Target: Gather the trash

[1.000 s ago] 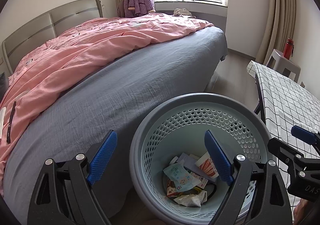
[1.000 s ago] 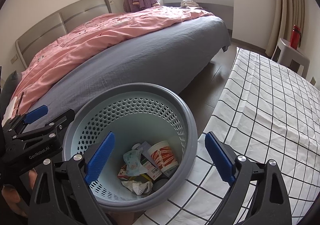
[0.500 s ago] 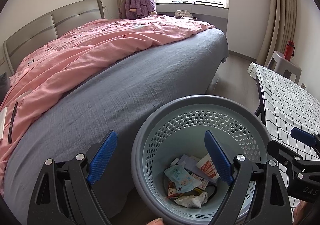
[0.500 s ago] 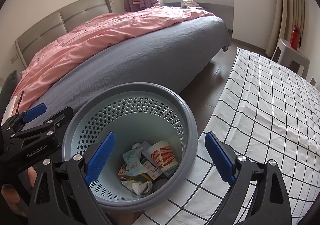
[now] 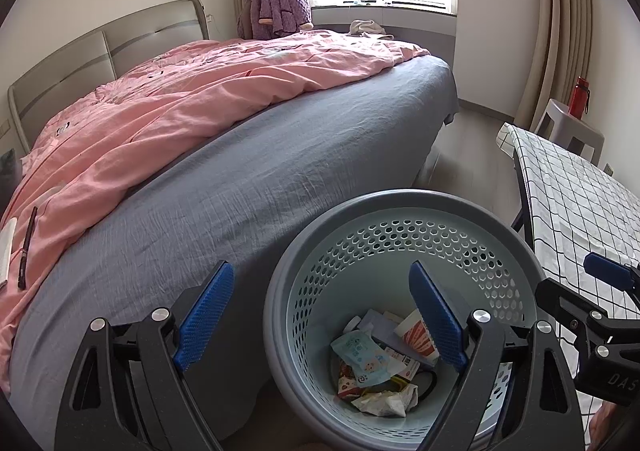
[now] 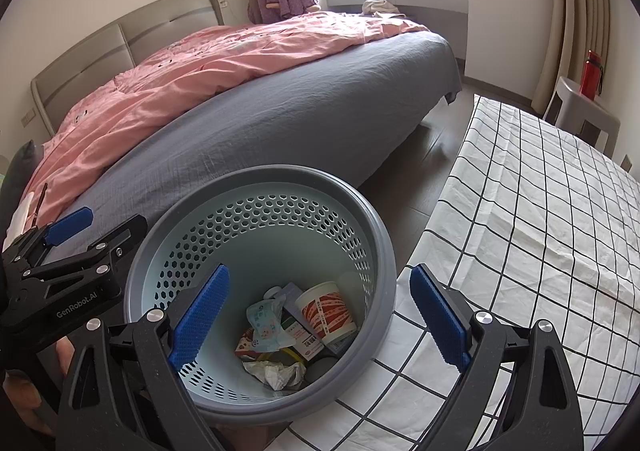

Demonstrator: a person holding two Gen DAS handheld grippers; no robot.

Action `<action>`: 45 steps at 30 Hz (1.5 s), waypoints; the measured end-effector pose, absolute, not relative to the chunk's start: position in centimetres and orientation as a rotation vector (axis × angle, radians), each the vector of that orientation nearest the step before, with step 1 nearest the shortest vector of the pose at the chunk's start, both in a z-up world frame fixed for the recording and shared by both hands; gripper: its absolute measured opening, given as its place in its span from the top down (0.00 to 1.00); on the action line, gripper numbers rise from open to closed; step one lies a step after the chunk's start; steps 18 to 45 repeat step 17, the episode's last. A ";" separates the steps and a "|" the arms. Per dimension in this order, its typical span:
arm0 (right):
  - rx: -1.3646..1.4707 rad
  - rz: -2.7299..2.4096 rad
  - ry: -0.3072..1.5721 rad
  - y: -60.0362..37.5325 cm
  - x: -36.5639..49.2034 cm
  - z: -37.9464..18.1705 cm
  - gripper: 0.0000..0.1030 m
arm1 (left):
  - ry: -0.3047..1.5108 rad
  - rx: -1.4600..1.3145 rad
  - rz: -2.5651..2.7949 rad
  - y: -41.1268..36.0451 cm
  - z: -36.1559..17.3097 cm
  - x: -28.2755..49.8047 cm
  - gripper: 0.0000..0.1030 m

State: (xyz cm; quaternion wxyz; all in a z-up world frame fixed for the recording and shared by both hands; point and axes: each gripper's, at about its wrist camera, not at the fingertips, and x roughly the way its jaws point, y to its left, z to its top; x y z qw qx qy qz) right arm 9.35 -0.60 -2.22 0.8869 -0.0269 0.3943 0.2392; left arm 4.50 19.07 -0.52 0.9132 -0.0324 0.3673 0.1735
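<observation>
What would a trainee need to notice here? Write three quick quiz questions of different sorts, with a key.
1. True or false: the left gripper holds a piece of trash.
2. Where does the red-striped cup lie? A) on the bed B) in the basket C) on the checked cloth
3. Fill in: the quilt on the bed is ____.

Key: 1 false, both grippers open and empty; 2 B; 3 pink.

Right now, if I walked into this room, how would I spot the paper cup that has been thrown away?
Find the round grey-rimmed basket between the bed and the checked cloth. At its bottom lies a heap of trash. The paper cup is the only round tub there, white with red stripes, lying on its side among flat wrappers and crumpled paper.
</observation>
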 end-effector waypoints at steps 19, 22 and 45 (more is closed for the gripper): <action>-0.056 0.498 0.820 -0.6 9.3 -2.2 0.13 | 0.766 -0.077 0.357 19.2 -0.7 4.6 0.17; -0.056 0.498 0.820 -0.6 9.3 -2.2 0.13 | 0.766 -0.077 0.357 19.2 -0.7 4.6 0.17; -0.056 0.498 0.820 -0.6 9.3 -2.2 0.13 | 0.766 -0.077 0.357 19.2 -0.7 4.6 0.17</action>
